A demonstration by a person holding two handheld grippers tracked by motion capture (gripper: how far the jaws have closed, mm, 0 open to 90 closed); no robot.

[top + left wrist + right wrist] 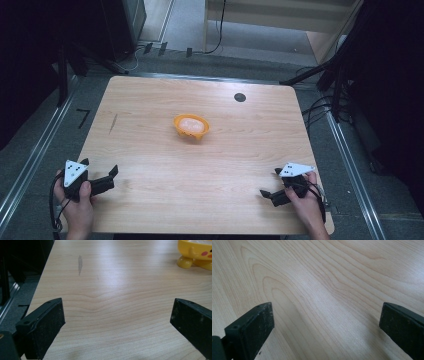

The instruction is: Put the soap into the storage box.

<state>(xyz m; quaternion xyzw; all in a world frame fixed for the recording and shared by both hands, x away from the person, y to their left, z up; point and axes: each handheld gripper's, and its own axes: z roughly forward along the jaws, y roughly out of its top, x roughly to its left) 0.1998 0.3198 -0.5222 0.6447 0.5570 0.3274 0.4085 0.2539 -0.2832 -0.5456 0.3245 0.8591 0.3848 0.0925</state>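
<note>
Both the left gripper [102, 176] and right gripper [270, 183] gape wide, empty; the small orange plastic bowl [191, 126] well ahead could skid if nudged off-centre.

Orange bowl [191, 126] upright, mid-table

Left claw [100, 176], right claw [270, 184]: black bodies, scuffed flat jaws, grey triangular dotted top plates, black cables trailing.
</note>
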